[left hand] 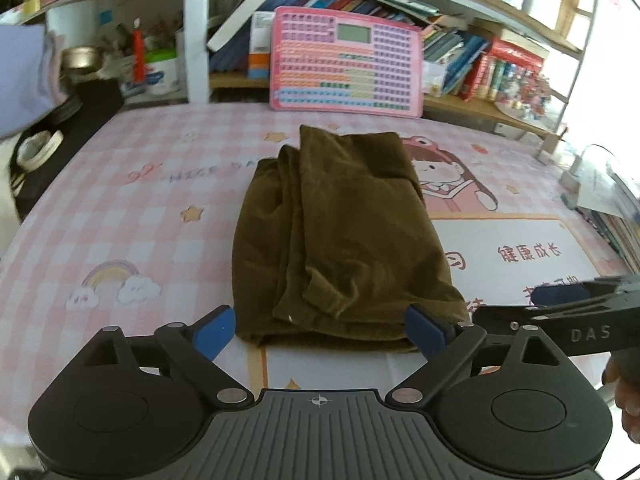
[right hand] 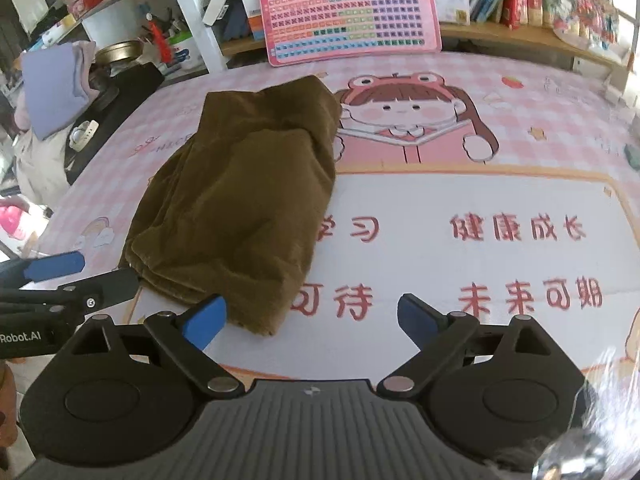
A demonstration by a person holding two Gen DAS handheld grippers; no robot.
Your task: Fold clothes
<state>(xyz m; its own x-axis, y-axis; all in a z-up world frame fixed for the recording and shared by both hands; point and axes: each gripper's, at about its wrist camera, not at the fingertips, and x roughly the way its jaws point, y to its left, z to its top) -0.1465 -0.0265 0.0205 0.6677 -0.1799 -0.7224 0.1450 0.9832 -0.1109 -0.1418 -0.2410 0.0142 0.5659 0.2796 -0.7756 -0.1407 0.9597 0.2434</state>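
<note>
A folded olive-brown garment [left hand: 340, 240] lies on the pink checked table cover [left hand: 160, 208]. It also shows in the right wrist view [right hand: 240, 200]. My left gripper [left hand: 320, 330] is open and empty, its blue fingertips either side of the garment's near edge. My right gripper [right hand: 312, 320] is open and empty, just right of the garment's near corner. The right gripper also shows at the right in the left wrist view [left hand: 560, 300], and the left gripper at the left in the right wrist view [right hand: 56, 268].
A pink keyboard toy [left hand: 346, 60] leans against the shelf of books [left hand: 460, 52] at the back. A black stand with tape rolls [left hand: 38, 150] and a lilac cloth [right hand: 52, 84] is at the left. Papers [left hand: 608, 192] lie at the right.
</note>
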